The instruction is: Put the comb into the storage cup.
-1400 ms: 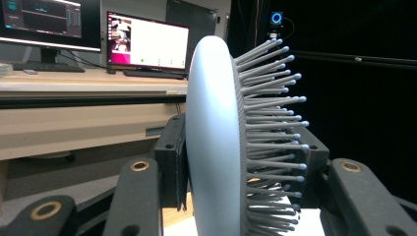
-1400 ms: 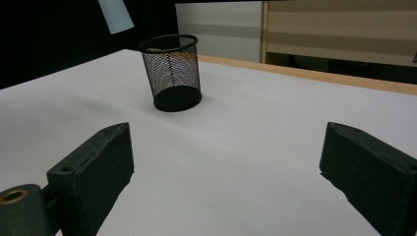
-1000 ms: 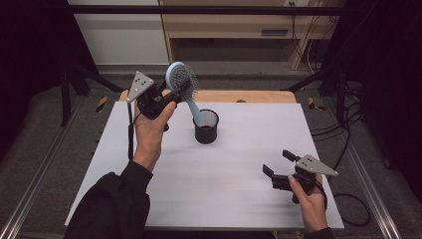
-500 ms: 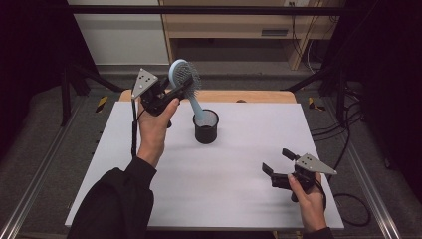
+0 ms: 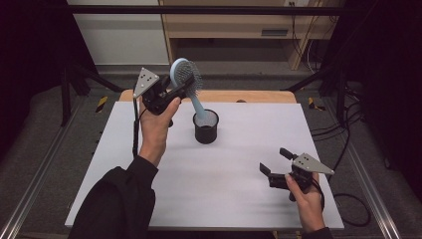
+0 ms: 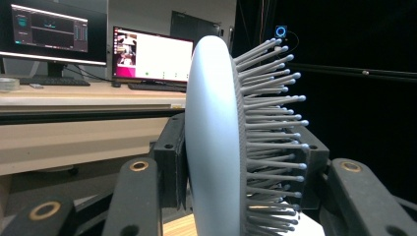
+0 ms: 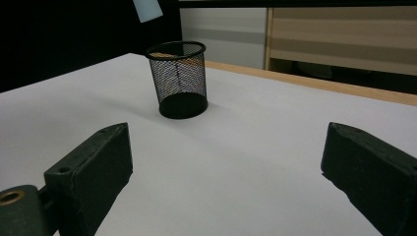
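Note:
My left gripper is raised over the back left of the white table, shut on the head of a light blue hairbrush. The brush's handle slants down toward a black mesh cup. In the left gripper view the pads clamp the brush head from both sides, bristles facing right. My right gripper rests low at the front right, open with nothing between its fingers. In the right gripper view the cup stands ahead and the handle's tip hangs above it, apart from the rim.
A wooden strip runs along the far edge of the white table. A wooden shelf unit stands behind. Metal rails flank the table. Monitors sit on a desk in the left gripper view.

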Demonstrator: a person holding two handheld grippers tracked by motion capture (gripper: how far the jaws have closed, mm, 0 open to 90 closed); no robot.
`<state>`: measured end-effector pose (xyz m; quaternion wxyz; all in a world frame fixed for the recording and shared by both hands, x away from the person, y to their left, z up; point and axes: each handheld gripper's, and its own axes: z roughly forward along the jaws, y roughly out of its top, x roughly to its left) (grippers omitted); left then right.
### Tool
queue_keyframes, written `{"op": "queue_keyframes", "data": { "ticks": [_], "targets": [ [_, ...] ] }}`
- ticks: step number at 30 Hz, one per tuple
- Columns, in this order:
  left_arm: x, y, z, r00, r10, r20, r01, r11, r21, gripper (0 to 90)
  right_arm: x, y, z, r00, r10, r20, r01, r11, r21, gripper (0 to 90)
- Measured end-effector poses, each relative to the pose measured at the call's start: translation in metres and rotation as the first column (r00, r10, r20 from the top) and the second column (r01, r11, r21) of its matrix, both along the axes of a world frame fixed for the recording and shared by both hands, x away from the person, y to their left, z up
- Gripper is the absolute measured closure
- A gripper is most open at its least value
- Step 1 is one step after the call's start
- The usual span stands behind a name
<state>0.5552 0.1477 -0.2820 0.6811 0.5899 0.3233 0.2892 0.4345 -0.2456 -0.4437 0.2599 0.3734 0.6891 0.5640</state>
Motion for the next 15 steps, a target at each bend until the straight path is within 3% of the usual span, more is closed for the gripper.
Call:
{"op": "queue_keyframes", "data": {
  "ticks": [15],
  "targets": [
    [0.0062, -0.0031, -0.0023, 0.9999, 0.017, 0.000, -0.017, 0.9999, -0.003, 51.0, -0.0010, 0.0011, 0.0007, 1.0000, 0.002, 0.008, -0.002, 1.0000, 0.010, 3.8]
  ]
}}
